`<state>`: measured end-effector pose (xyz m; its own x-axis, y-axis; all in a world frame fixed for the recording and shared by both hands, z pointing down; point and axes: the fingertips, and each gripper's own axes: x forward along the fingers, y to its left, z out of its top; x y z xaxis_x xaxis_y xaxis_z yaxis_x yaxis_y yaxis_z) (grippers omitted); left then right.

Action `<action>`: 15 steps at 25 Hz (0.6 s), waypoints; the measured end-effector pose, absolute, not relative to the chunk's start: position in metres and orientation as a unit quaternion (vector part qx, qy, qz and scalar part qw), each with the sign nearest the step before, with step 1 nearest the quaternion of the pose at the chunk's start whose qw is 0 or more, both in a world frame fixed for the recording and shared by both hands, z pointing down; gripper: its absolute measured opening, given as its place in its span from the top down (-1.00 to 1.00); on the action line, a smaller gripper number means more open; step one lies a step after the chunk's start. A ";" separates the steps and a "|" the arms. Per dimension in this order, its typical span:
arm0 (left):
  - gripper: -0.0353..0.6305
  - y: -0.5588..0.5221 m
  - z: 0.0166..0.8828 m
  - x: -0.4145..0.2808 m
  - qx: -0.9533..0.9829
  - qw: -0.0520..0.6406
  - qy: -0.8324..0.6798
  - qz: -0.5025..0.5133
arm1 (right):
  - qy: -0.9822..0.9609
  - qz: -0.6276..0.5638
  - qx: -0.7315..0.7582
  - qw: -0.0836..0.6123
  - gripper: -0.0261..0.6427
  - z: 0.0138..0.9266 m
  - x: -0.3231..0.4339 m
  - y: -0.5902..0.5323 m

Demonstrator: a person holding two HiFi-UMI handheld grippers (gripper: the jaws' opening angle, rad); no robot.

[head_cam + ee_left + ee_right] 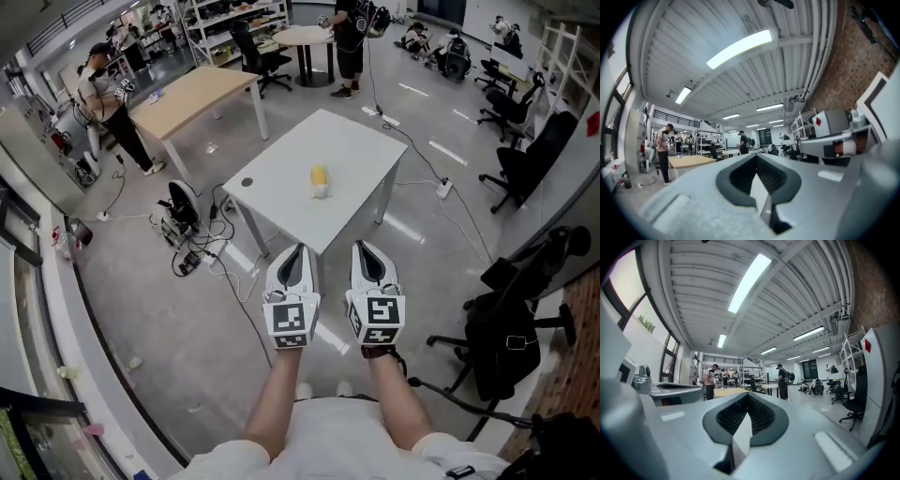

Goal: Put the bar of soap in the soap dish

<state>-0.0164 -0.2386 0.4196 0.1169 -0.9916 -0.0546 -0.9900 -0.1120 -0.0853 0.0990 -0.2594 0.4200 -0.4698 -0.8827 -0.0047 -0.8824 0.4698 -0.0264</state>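
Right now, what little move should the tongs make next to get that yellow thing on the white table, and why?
Probably carry both forward toward the white table first. The left tongs and right tongs are shut, empty and close to the body, while the yellow thing lies mid-table, well beyond their tips. It is too small to tell soap from dish.

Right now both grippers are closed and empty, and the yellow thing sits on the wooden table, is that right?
No. The head view shows the yellow thing on the white table, not the wooden table. The left gripper and right gripper are indeed closed and empty.
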 end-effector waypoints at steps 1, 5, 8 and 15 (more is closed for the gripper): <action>0.89 -0.237 0.418 -0.020 -0.746 0.047 0.665 -0.006 | 0.858 -0.009 -0.514 0.008 0.89 0.419 0.096 -0.257; 0.89 -0.231 0.413 -0.033 -0.739 0.029 0.673 0.008 | 0.860 -0.007 -0.511 0.007 0.89 0.416 0.090 -0.251; 0.89 -0.228 0.410 -0.030 -0.745 0.034 0.666 0.007 | 0.859 -0.004 -0.512 0.016 0.89 0.411 0.089 -0.251; 0.89 -0.225 0.410 -0.036 -0.747 0.043 0.664 -0.002 | 0.860 -0.004 -0.510 0.016 0.89 0.411 0.078 -0.250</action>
